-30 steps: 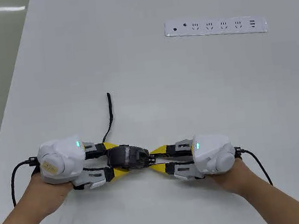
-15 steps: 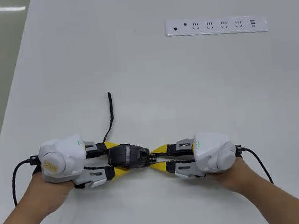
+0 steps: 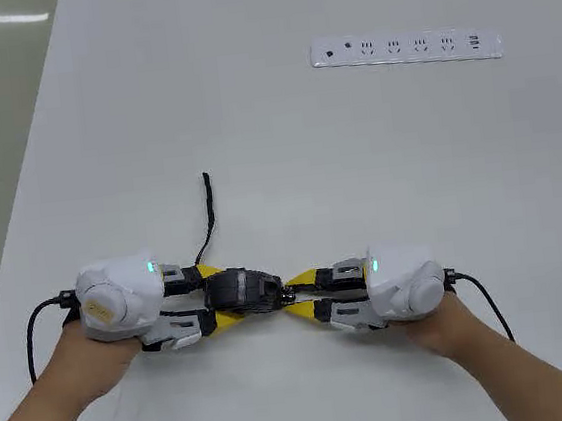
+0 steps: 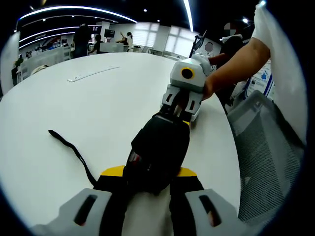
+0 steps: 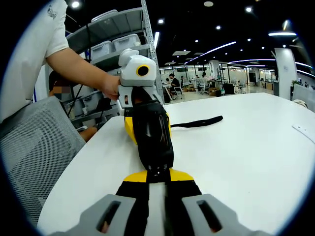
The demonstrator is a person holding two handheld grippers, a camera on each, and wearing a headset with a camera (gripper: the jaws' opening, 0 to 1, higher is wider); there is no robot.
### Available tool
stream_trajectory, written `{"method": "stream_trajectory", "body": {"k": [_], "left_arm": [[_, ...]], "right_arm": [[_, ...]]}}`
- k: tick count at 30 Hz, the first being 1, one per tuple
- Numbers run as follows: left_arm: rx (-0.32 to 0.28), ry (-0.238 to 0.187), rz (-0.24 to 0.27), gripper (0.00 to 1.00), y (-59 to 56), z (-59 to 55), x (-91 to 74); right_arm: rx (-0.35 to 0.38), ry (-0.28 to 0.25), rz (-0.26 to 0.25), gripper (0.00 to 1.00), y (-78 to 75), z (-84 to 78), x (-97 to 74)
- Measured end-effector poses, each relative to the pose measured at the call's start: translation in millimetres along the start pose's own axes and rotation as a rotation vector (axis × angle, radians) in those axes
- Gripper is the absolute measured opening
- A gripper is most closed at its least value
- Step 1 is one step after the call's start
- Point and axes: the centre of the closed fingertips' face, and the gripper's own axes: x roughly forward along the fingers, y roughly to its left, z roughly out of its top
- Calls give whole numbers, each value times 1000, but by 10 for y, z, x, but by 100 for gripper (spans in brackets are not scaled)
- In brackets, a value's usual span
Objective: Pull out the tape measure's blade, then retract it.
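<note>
Left tongs (image 3: 218,297) grasping tape measure (image 3: 247,290) body | right tongs (image 3: 296,296) clenched on its blade end | measure between both

The head view looks steeply down from above and behind the hands onto the white table (image 3: 356,162), well back from the work, with the power strip (image 3: 405,49) on the table's far side. The left gripper view sits low over the table, close behind the tape measure (image 4: 158,152), and faces the right gripper (image 4: 178,114). The right gripper view looks back the opposite way at the left gripper (image 5: 145,115). All three views share the tape measure and its black strap (image 3: 206,218).
</note>
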Motion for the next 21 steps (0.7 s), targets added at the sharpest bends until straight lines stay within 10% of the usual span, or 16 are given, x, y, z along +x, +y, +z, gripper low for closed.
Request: {"method": "stream_trajectory", "body": {"k": [21], "left_arm": [[13, 9, 7, 28, -8, 2, 5]], "right_arm": [[20, 1, 4, 11, -6, -40, -86]]}}
